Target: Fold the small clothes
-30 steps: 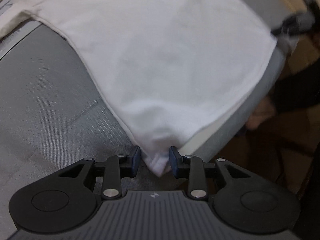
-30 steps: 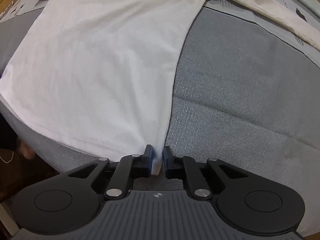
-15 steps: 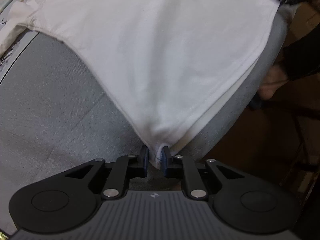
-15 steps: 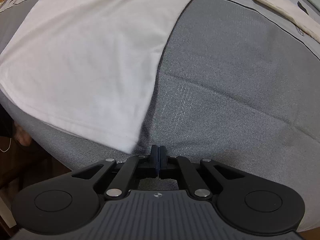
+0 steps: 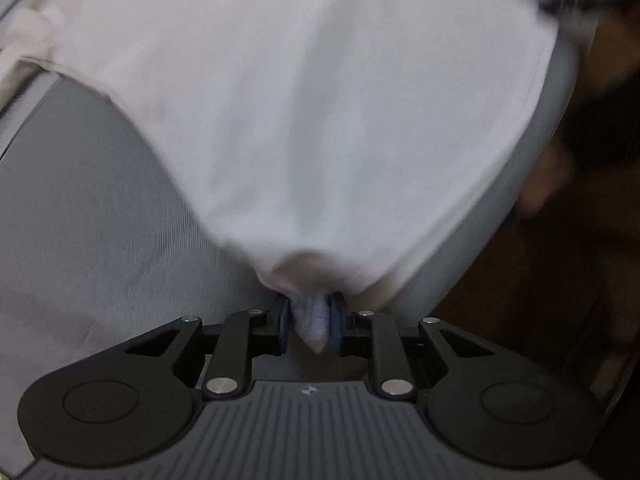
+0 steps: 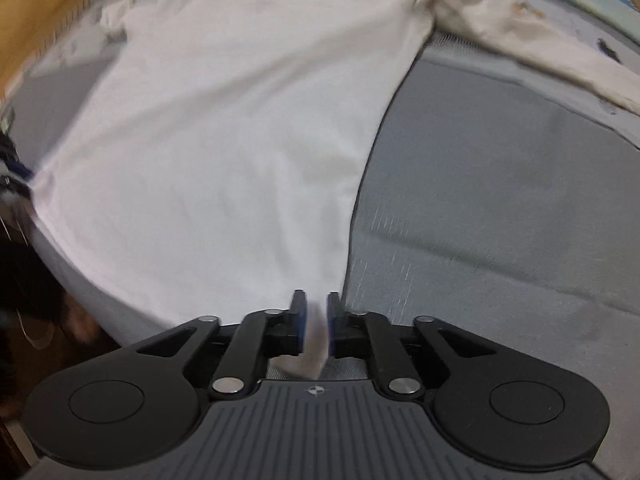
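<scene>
1. The grey woven cushion [image 6: 500, 200] carries everything. In your right wrist view, a wide stretch of it lies bare from the shirt's side hem out to the right edge. In your left wrist view the bare stretch is on the left [image 5: 80, 220], and the cushion's rounded front edge runs down the right side, with dark floor beyond it.
2. The white T-shirt [image 6: 224, 152] is spread over the cushion's left half in the right view. Its bottom hem follows the front edge of the cushion, and its far end reaches the back. Both views are blurred, so you cannot read fine creases. No print, label or writing shows on the shirt.
3. A second, cream garment [image 6: 520, 44] with brownish marks lies along the back right of the cushion, touching the shirt's far corner.
4. Your left gripper [image 5: 310, 322] is clamped on a bunched lower corner of the shirt [image 5: 320, 120]. The cloth fills the gap between the blue pads. Its jaws have just been easing apart slightly with the cloth between them.
5. Your right gripper [image 6: 316, 322] has the shirt's other lower corner between its pads, pinched at the side hem. Its jaws have just been opening, and the cloth sits in the gap.
6. The only marking you can see is a small round emblem on each gripper body. It carries no readable text.
</scene>
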